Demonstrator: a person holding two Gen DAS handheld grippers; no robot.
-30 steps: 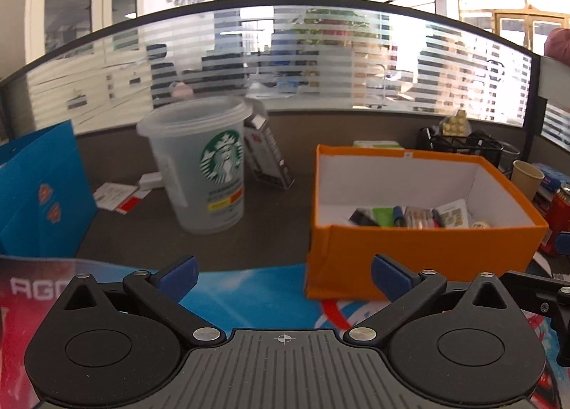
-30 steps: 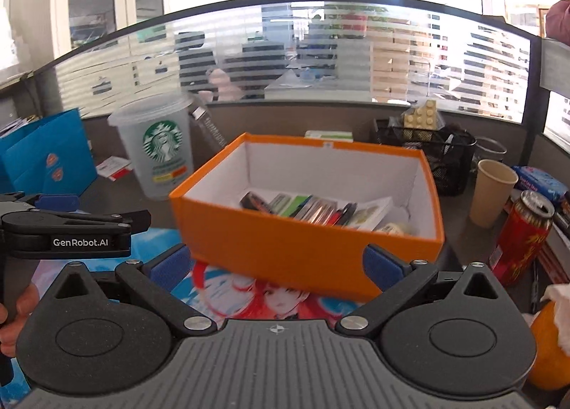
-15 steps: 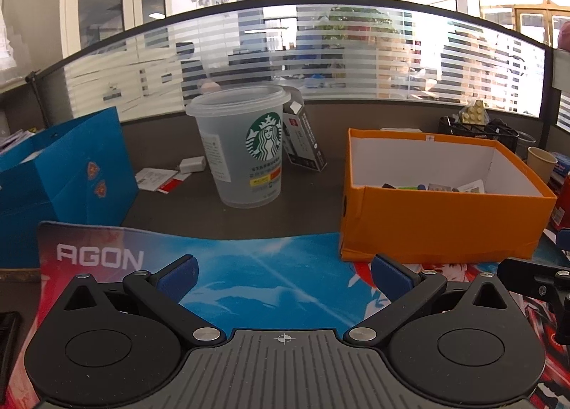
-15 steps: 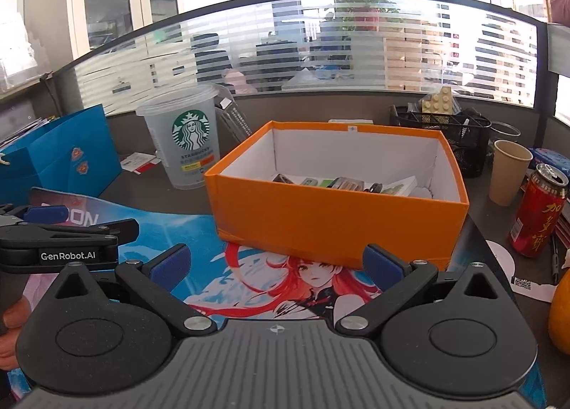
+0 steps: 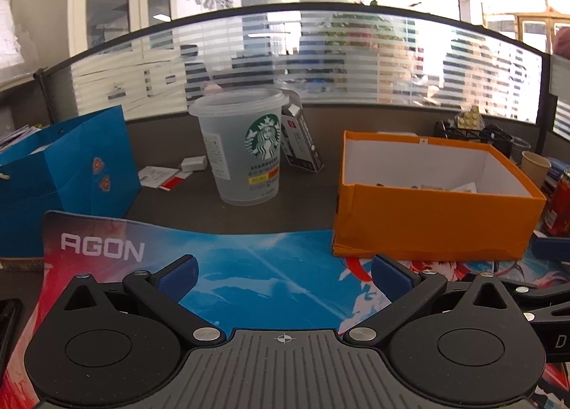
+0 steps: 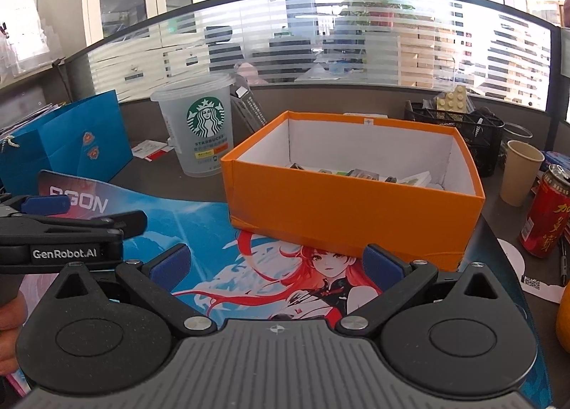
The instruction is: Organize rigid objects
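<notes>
Left gripper (image 5: 283, 275): held wide apart and empty above the desk mat (image 5: 249, 259); nothing is gripped.
Right gripper (image 6: 276, 263): likewise spread wide, with nothing between the blue pads; it hangs over the mat's printed figure, just before the orange box (image 6: 352, 206).
Orange box: set at the mat's far right edge, its front wall over the mat; open-topped, with white inner walls.
Small items (image 6: 359, 174): a row of small rigid pieces is seen on the box floor along the far wall; their kinds cannot be told at this size.
Handling, items: judged light, stiff and smooth; a slip is likely unless each is pinched across its narrow sides, from above, clear of its neighbours.
Handling, box: judged light cardboard, crushed easily at the walls; best taken by the rim near a corner, or pushed at its base.
Plastic cup (image 5: 245, 145): upright on the bare desk beyond the mat's far edge, left of the box and well apart from it.
Blue paper bag (image 5: 67, 174): at the mat's far left corner.
Red can (image 6: 545, 211): on the desk to the right of the box.
</notes>
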